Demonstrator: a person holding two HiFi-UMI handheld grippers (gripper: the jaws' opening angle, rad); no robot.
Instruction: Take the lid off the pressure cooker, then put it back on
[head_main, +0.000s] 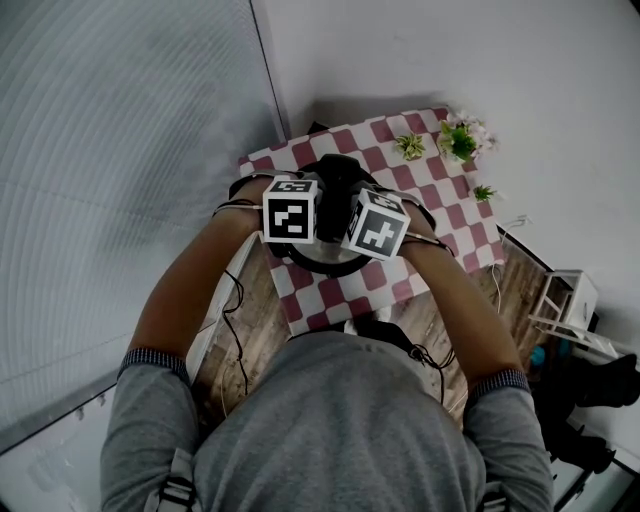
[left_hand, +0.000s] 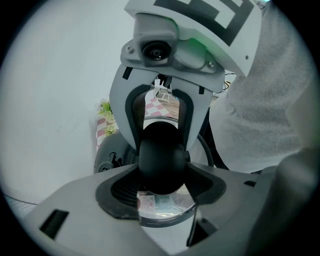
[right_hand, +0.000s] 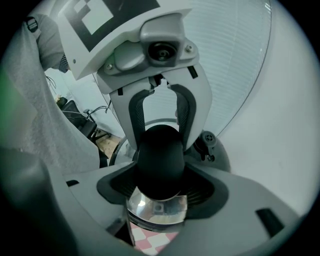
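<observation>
On the red and white checked table (head_main: 445, 215), the pressure cooker (head_main: 330, 262) stands right in front of you, near the front edge. Small green plants (head_main: 458, 140) sit at the far right corner, well apart from it. You hold both grippers over the pot, meeting from opposite sides with the jaws pointing steeply down. The left gripper (left_hand: 162, 172) is closed on the round black knob (left_hand: 159, 150) of the lid, with a pad pressed against each side. The right gripper (right_hand: 160, 172) grips the same knob from the other side, its jaws fairly wide around it. Just under the knob is the shiny metal lid (right_hand: 157, 207). Whether the lid is clear of the pot cannot be told. From the head view, the two marker cubes (head_main: 290, 210) sit side by side and cover the knob.
</observation>
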